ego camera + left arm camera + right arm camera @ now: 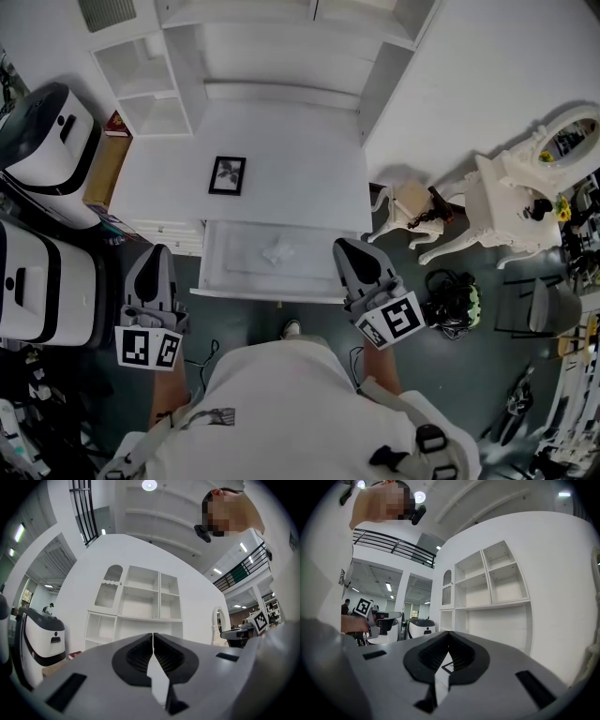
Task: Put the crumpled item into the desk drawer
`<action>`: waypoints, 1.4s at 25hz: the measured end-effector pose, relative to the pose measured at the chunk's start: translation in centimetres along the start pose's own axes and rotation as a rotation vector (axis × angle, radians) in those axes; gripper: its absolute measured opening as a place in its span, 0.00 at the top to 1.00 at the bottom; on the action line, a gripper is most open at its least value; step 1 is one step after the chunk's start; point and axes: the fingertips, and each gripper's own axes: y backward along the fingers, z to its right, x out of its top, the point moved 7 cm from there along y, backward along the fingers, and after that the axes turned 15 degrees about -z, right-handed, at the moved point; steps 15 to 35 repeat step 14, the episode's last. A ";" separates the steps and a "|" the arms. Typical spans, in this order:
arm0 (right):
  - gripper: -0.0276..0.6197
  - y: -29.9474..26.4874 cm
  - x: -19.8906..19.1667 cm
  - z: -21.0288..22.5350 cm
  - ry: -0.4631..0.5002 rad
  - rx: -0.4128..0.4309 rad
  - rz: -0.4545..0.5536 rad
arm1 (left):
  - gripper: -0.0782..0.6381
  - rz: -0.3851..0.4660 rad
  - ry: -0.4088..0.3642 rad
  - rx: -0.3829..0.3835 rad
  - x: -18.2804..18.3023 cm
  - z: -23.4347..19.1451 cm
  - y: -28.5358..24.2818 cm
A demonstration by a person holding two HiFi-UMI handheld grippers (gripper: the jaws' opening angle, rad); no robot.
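White desk (281, 141) under open shelves, seen from above. At left, left gripper (157, 253) just beside the pulled-out drawer (211, 272), jaws pressed together on nothing. Near the drawer's middle, crumpled item (279, 250): a white wad, slightly longer across the drawer's width, no clear pointing end. At right, right gripper (347, 248), jaws likewise together, empty.

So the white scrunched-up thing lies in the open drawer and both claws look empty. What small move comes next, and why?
Probably set one gripper against the front of the drawer and push it shut. The crumpled item already lies inside the pulled-out drawer, and the left gripper and right gripper hang shut and empty at either side of it.
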 end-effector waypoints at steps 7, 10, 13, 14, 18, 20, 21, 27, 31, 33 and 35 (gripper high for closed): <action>0.94 -0.3 0.4 0.4 0.006 0.016 0.001 | 0.86 -0.004 0.003 0.009 0.2 0.3 -0.1; 0.94 -0.4 0.3 0.6 0.006 0.019 -0.001 | 0.86 -0.007 0.003 0.018 0.1 0.3 -0.1; 0.94 -0.5 0.4 0.6 0.010 0.024 0.000 | 0.86 -0.009 0.004 0.024 0.1 0.3 0.0; 0.94 -0.6 0.5 0.6 0.011 0.026 0.001 | 0.86 -0.008 0.005 0.025 0.1 0.3 0.0; 0.94 -0.6 0.5 0.6 0.011 0.026 0.001 | 0.86 -0.008 0.005 0.025 0.1 0.3 0.0; 0.94 -0.6 0.5 0.6 0.011 0.026 0.001 | 0.86 -0.008 0.005 0.025 0.1 0.3 0.0; 0.94 -0.6 0.5 0.6 0.011 0.026 0.001 | 0.86 -0.008 0.005 0.025 0.1 0.3 0.0; 0.94 -0.6 0.5 0.6 0.011 0.026 0.001 | 0.86 -0.008 0.005 0.025 0.1 0.3 0.0; 0.94 -0.6 0.5 0.6 0.011 0.026 0.001 | 0.86 -0.008 0.005 0.025 0.1 0.3 0.0; 0.94 -0.6 0.5 0.6 0.011 0.026 0.001 | 0.86 -0.008 0.005 0.025 0.1 0.3 0.0; 0.94 -0.6 0.5 0.6 0.011 0.026 0.001 | 0.86 -0.008 0.005 0.025 0.1 0.3 0.0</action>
